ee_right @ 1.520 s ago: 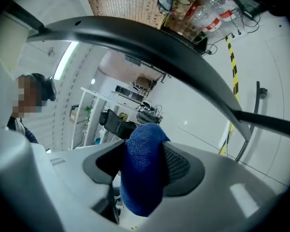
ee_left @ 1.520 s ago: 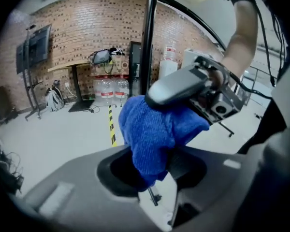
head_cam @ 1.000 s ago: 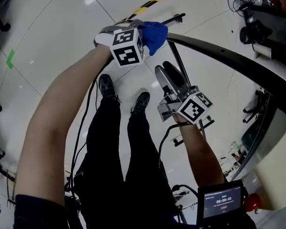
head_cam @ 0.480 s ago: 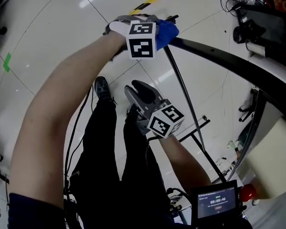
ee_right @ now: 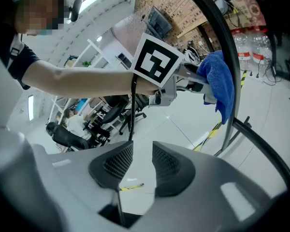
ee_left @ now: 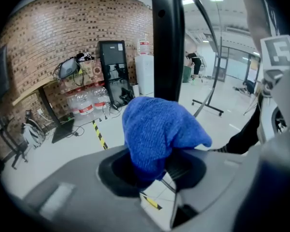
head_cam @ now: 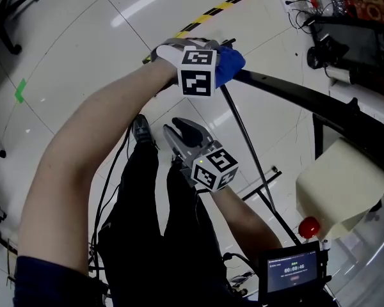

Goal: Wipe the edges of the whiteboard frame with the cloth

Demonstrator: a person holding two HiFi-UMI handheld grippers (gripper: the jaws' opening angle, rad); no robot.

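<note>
Head view, left gripper (head_cam: 216, 59): clamped on the blue cloth (head_cam: 232, 66), held out at the end of the bare left arm.
Head view, blue cloth: bunched at the jaw tips, pressed against the black whiteboard frame (head_cam: 294, 91) just beyond the gripper.
Head view, right gripper (head_cam: 181, 130): below the left gripper and nearer the body, well short of the frame, touching nothing.

Left gripper view, left gripper (ee_left: 154, 170): pads pinch the lower part of the blue cloth (ee_left: 157, 129).
Left gripper view, cloth: the rest stands up ahead of the jaws, against the dark frame bar (ee_left: 168, 42) directly in front.
Left gripper view, floor: yellow-black tape (ee_left: 100, 137) below the jaws.

Right gripper view, right gripper (ee_right: 142, 166): jaws closing, a narrow gap left, nothing between them.
Right gripper view, blue cloth (ee_right: 220, 83): up and to the right of the jaws, draped on the curved frame edge (ee_right: 222, 37), held there by the left gripper (ee_right: 183, 81).
</note>
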